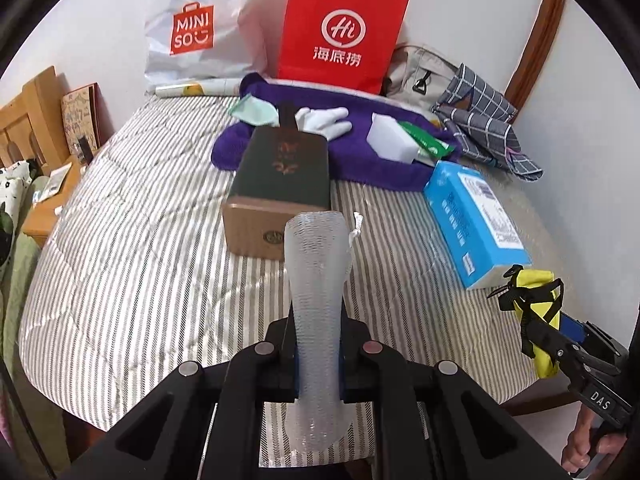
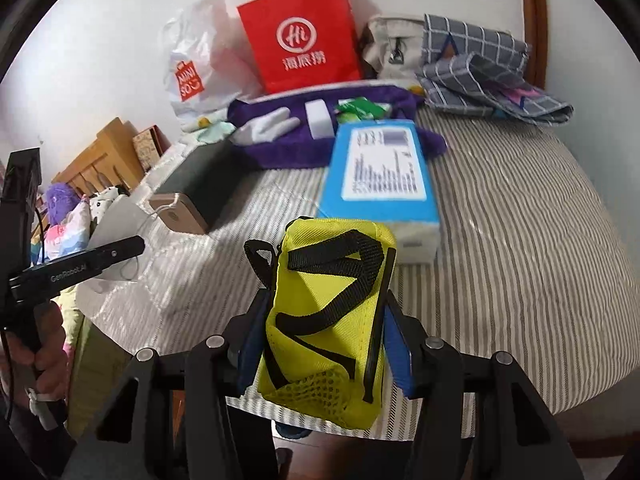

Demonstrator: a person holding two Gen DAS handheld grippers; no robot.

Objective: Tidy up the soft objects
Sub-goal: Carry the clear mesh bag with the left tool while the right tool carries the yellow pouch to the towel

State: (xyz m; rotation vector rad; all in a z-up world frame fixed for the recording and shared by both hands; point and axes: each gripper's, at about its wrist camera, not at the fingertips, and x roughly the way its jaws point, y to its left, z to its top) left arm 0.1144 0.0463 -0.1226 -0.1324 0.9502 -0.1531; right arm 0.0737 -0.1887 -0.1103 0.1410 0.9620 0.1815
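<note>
In the left wrist view, a translucent foam-net sleeve [image 1: 318, 304] is clamped between the fingers of the left gripper [image 1: 318, 360], its upper end flaring above the jaws and its lower end hanging below them. The sleeve is held above a striped quilt [image 1: 140, 240], in front of a dark green box [image 1: 282, 168] with a tan end. Behind the box, a purple towel [image 1: 360, 160] is spread, on which a white glove [image 1: 324, 120] and a white sponge block [image 1: 390, 138] are laid. A blue tissue box [image 1: 476, 216] is seen to the right, and the right gripper [image 1: 536, 312] is visible at the frame edge, closed on a yellow pouch [image 1: 538, 292]. In the right wrist view, the yellow pouch [image 2: 328, 320], crossed by black straps, is gripped between the blue-padded fingers of the right gripper [image 2: 324, 340] above the quilt [image 2: 520, 240], just in front of the tissue box [image 2: 380, 172]. A red paper bag [image 2: 304, 36] is stood against the wall behind the towel [image 2: 280, 148]. The left gripper [image 2: 80, 264] is seen at the left edge; what it holds appears pale, though blur prevents confirmation
</note>
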